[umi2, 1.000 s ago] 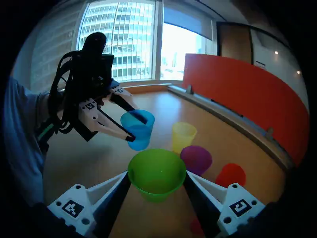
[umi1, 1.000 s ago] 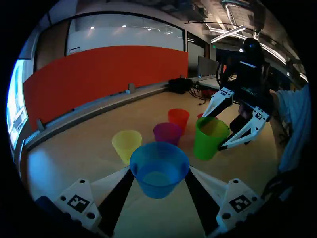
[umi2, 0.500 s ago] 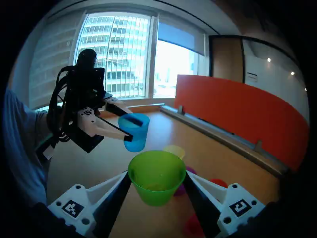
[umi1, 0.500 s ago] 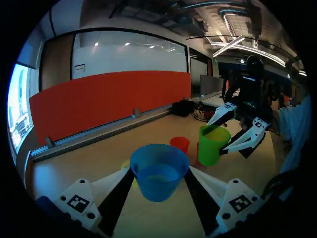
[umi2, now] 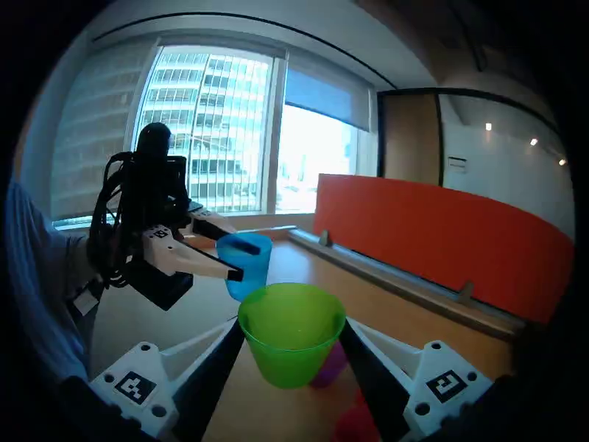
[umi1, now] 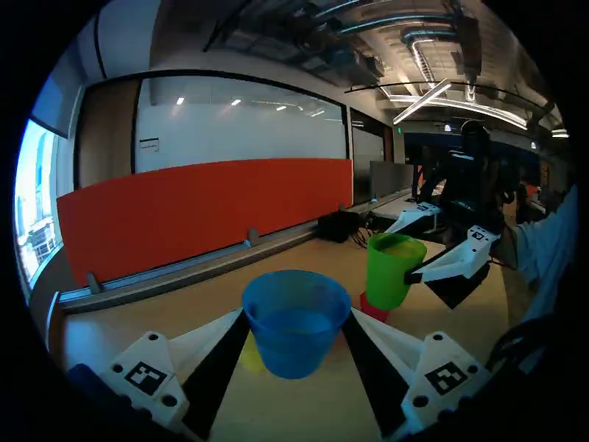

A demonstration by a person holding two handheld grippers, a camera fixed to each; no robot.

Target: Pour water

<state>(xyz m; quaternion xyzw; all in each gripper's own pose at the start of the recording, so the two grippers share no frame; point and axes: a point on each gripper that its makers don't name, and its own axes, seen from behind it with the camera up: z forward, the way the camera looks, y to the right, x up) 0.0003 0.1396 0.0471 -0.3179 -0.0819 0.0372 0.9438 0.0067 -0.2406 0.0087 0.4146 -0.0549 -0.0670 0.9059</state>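
I've got the wooden table (umi1: 166, 302) running wide ahead, its far edge closed off by the orange partition (umi1: 199, 202); big window (umi2: 213, 132) behind the left side; open tabletop left of the cups. My left gripper (umi1: 296, 328) is clamped on the blue cup (umi1: 296, 350), a finger against each side of its wall, rim up, water inside; my right gripper (umi2: 292, 328) grips the green cup (umi2: 292, 353) the same way, upright. In the left gripper view the green cup hangs to the right, apart from the blue, above a red cup (umi1: 372, 309); a yellow cup (umi1: 250, 355) peeks from behind the blue; a purple cup (umi2: 329, 366) sits behind the green.
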